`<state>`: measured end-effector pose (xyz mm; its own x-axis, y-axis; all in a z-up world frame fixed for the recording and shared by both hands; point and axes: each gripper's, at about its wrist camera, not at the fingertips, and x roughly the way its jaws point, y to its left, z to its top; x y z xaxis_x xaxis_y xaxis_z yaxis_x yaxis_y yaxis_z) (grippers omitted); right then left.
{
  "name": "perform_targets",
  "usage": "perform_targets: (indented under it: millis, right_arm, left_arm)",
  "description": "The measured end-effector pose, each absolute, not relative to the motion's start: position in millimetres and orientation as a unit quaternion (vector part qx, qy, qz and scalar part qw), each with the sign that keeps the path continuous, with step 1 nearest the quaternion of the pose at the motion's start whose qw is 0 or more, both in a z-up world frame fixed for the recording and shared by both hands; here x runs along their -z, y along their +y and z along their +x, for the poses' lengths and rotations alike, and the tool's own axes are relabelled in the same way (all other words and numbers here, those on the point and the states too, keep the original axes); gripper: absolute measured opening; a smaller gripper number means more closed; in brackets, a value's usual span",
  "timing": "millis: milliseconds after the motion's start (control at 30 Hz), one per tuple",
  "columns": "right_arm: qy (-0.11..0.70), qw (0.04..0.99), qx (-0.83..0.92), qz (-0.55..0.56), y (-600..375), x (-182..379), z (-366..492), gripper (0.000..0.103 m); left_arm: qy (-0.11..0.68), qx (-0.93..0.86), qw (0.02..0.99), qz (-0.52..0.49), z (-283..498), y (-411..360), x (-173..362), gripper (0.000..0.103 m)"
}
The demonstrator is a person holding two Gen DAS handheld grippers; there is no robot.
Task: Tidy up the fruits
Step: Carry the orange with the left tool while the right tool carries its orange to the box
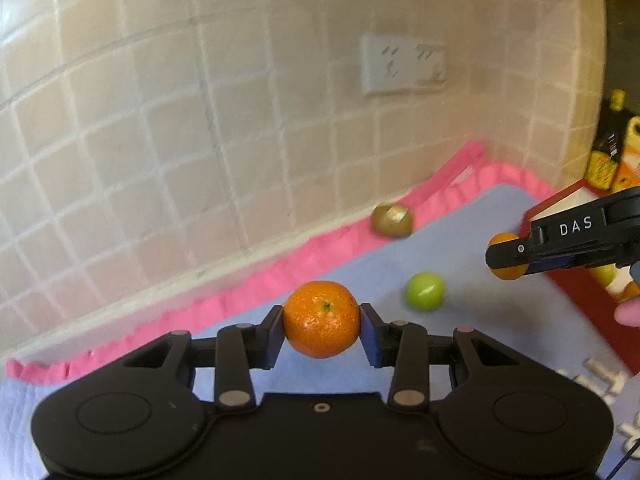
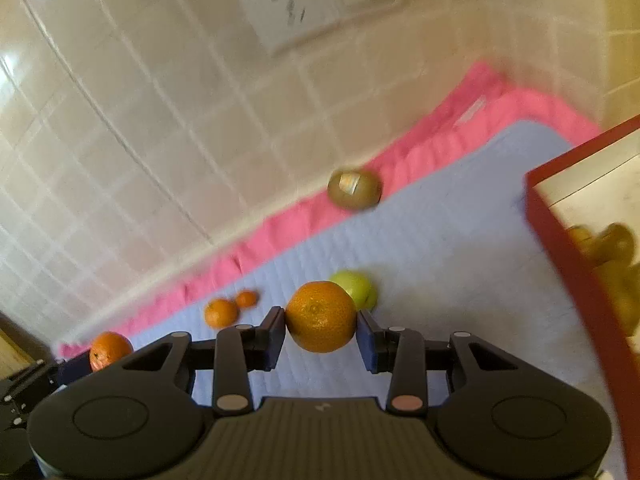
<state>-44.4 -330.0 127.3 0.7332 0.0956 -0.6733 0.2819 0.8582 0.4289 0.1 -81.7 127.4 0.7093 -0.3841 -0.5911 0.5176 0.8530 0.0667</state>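
From the left wrist, the left gripper [image 1: 322,320] is clenching a mandarin [image 1: 321,319] above the blue mat [image 1: 460,232], its jaws pressing the fruit's sides so it rides clear of the table; beyond the mandarin a green apple [image 1: 425,291] is lying, a kiwi [image 1: 391,221] farther still. From the right wrist, the right gripper [image 2: 321,317] is gripping a second mandarin [image 2: 321,317], probably bound for the red box [image 2: 560,248] to its right, where fruit is already sitting. Left of this mandarin, two small mandarins [image 2: 221,313] are waiting on the mat.
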Motion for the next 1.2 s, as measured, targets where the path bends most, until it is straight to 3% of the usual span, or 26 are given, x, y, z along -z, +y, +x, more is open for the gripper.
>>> perform_targets:
  millis: [400,900,1033,1200]
  right_arm:
    - [0.289,0.915,0.131,0.247,-394.0,-173.1,-122.0,0.041]
    - [0.241,0.906,0.262,0.228,-478.8,-200.2,-213.3,0.041]
    - [0.232,0.894,0.309,0.225,-507.7,-204.0,-240.1,0.041]
    - [0.248,0.881,0.336,0.222,-539.6,-197.1,-249.6,0.041]
  left_arm:
    - [0.214,0.320,0.914,0.125,-38.1,-160.2,-180.4,0.047]
    - [0.177,0.431,0.876,0.125,-51.3,-284.6,-190.1,0.047]
    - [0.184,0.475,0.852,0.118,-39.9,-323.6,-194.4,0.047]
    - [0.250,0.544,0.795,0.099,-8.4,-382.9,-185.2,0.048]
